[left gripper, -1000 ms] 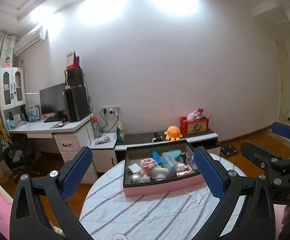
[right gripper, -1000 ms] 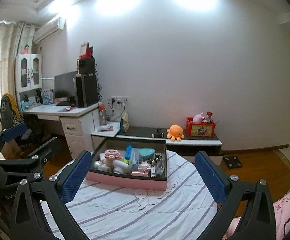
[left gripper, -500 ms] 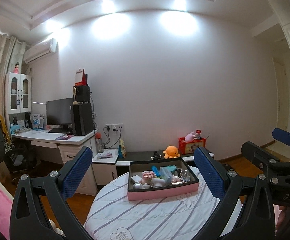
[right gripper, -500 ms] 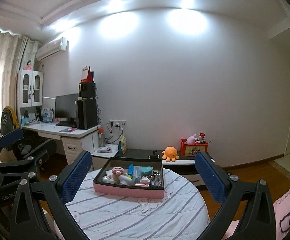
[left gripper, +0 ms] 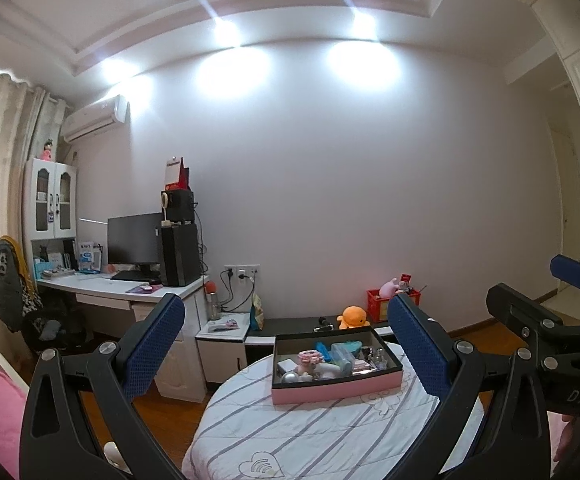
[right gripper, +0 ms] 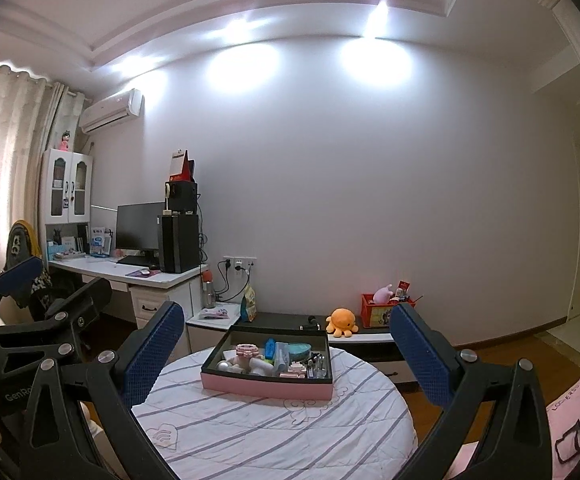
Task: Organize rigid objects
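A pink box with a dark inner wall [left gripper: 335, 390] [right gripper: 266, 388] sits toward the far side of a round table under a white striped cloth [left gripper: 309, 436] [right gripper: 270, 436]. It holds several small items: a pink beaded ring [right gripper: 246, 349], blue and teal pieces, white bottles and a silver ball. My left gripper [left gripper: 286, 344] is open and empty, held back from the box above the table's near part. My right gripper [right gripper: 286, 350] is likewise open and empty. Each also shows in the other's view: the right gripper [left gripper: 537, 286] and the left gripper [right gripper: 56, 286].
A white desk [right gripper: 146, 278] with a monitor and a black computer tower stands at the left. Behind the table a low cabinet carries an orange plush octopus [right gripper: 341, 320] and a red crate [right gripper: 377, 312]. A chair [left gripper: 14, 292] is far left, and pink bedding [right gripper: 577, 412] lies at the right.
Both grippers drew back and rose from the table, so the box looks smaller and farther and more ceiling shows. Both stayed open and empty; nothing on the table moved.
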A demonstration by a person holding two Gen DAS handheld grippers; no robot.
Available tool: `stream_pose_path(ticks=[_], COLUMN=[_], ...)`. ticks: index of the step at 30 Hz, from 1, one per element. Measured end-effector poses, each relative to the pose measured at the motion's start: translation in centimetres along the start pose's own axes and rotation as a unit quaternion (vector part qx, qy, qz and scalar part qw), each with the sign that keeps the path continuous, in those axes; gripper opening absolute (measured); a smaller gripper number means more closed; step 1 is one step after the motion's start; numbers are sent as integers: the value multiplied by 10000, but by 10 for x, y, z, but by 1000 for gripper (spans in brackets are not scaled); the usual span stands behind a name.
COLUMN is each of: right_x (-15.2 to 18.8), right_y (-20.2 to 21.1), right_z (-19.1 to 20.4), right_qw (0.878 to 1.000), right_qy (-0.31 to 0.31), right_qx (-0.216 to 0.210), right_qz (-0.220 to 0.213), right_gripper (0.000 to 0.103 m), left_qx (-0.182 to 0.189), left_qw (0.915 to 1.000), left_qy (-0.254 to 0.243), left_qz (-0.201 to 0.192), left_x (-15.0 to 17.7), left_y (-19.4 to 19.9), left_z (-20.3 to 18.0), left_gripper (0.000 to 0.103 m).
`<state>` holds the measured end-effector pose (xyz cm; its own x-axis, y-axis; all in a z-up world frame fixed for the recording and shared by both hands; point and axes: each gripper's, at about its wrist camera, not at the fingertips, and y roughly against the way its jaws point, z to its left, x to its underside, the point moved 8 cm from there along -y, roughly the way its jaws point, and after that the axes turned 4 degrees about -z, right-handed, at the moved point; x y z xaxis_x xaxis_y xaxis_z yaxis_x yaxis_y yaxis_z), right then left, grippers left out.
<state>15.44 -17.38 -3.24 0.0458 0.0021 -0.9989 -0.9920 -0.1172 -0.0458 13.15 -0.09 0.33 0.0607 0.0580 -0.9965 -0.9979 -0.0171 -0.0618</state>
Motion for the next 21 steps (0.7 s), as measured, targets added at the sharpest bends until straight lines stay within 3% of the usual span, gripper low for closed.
stream_pose_path(ticks=[21], right_x=[1], right_y=[4], right_z=[6], right_qw=[10000], right_qy=[23], right_qx=[-12], right_qz=[25], right_gripper=[103], left_qx=[-11], left_qw=[9999], left_qy=[82], left_qz=[-97], left_x=[2], left_y=[5], left_z=[5], left_gripper=[103])
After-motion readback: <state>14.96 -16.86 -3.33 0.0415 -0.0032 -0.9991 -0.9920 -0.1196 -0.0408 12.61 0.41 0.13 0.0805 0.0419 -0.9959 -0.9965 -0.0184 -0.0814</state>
